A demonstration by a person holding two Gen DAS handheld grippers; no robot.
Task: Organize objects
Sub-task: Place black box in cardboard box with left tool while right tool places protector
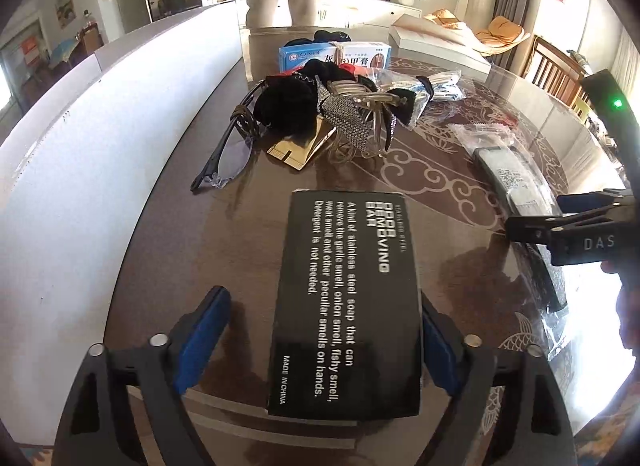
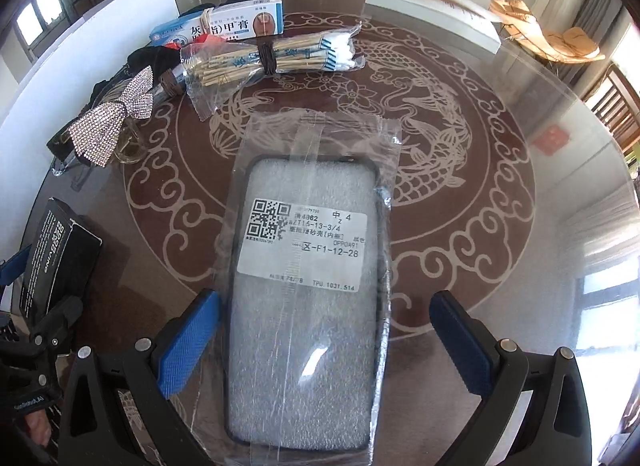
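Two grippers agape | left gripper (image 1: 320, 346) straddles black box (image 1: 344, 298) | right gripper (image 2: 324, 342) straddles bagged phone case (image 2: 308, 286)

Black rectangular cardboard box w/ white print (image 1: 344, 306) flat on dark brown glass-topped table w/ pale scroll pattern (image 1: 420, 169), lying between blue-padded fingers of left gripper (image 1: 320, 342). Right pad at box edge, left pad apart from it w/ a gap. Beyond: dark-framed glasses (image 1: 224, 161), black hair accessories w/ rhinestone bow (image 1: 344, 121), blue-and-white carton (image 1: 336, 55), tan card (image 1: 300, 145). Right side: phone case in clear plastic bag (image 1: 516, 181), right gripper (image 1: 532, 221) over it, jaws' state unclear.
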